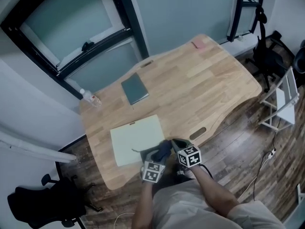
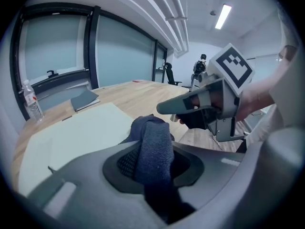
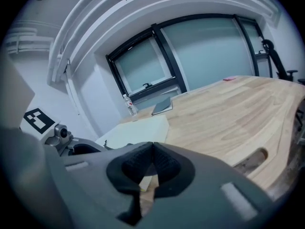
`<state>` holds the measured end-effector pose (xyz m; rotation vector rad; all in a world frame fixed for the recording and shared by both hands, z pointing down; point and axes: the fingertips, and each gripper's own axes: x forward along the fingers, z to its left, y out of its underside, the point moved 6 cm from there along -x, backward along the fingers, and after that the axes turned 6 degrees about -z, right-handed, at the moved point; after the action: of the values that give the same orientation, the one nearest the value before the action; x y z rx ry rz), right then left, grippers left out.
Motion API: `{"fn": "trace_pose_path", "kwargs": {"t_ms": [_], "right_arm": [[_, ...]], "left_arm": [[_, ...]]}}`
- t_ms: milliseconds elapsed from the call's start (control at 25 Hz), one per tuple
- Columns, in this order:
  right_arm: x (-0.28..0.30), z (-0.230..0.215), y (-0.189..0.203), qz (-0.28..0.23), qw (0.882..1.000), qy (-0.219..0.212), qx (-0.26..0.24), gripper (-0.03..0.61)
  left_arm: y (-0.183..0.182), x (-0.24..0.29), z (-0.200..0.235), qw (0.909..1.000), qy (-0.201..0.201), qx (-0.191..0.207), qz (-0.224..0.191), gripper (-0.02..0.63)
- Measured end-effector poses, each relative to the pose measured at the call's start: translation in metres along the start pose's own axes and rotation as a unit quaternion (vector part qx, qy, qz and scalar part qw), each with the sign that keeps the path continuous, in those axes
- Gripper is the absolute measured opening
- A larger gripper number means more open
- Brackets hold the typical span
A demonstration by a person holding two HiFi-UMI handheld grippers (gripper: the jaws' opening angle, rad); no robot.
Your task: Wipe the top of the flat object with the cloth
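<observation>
A pale green flat mat [image 1: 136,136] lies on the near left part of the wooden table [image 1: 205,85]. In the left gripper view the mat [image 2: 81,128] stretches ahead and to the left. My left gripper [image 1: 159,152] hovers at the mat's near right corner, shut on a dark blue cloth [image 2: 153,144] that bunches up between its jaws. The cloth [image 1: 163,149] shows as a dark lump in the head view. My right gripper [image 1: 177,145] sits close beside it on the right, shut with its pads [image 3: 162,163] touching and nothing between them.
A dark grey notebook [image 1: 135,89] lies beyond the mat. A water bottle [image 1: 90,98] stands at the table's far left edge and a small pink item [image 1: 198,44] at the far side. An office chair [image 1: 269,51] and a white frame [image 1: 283,101] stand to the right.
</observation>
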<state>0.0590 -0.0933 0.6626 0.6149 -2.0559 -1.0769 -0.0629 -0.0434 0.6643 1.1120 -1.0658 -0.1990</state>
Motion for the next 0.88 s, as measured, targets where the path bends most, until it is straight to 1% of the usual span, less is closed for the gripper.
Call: {"fn": "trace_pose_path", "kwargs": {"t_ms": [80,160,280,400,520,600,720,880], "right_arm": [[0.007,0.011,0.001,0.006,1.000,-0.005,-0.008,0.002],[0.011,0.019,0.001,0.012,1.000,-0.004,-0.010,0.002],[0.008,0.033,0.004,0.015,1.000,0.003,-0.005,0.000],[-0.004,0.052,0.012,0.021,1.000,0.008,-0.014,0.002],[-0.016,0.076,0.021,0.017,0.999,0.007,-0.032,0.000],[-0.024,0.091,0.022,0.004,0.999,0.008,-0.037,0.000],[-0.034,0.113,0.021,-0.021,0.999,0.003,-0.037,0.000],[-0.052,0.144,0.027,-0.038,0.998,-0.008,-0.041,0.000]], "left_arm": [[0.011,-0.009,0.000,0.9998,-0.002,-0.019,-0.001,0.103],[0.024,-0.020,0.003,0.9984,-0.009,-0.056,-0.006,0.103],[0.044,-0.043,0.013,0.9935,-0.040,-0.106,-0.007,0.103],[0.064,-0.072,0.027,0.9849,-0.086,-0.150,-0.003,0.103],[0.080,-0.107,0.036,0.9731,-0.128,-0.189,-0.028,0.103],[0.085,-0.127,0.034,0.9689,-0.140,-0.198,-0.050,0.103],[0.084,-0.155,0.031,0.9660,-0.150,-0.195,-0.078,0.103],[0.082,-0.188,0.022,0.9626,-0.157,-0.190,-0.113,0.103]]}}
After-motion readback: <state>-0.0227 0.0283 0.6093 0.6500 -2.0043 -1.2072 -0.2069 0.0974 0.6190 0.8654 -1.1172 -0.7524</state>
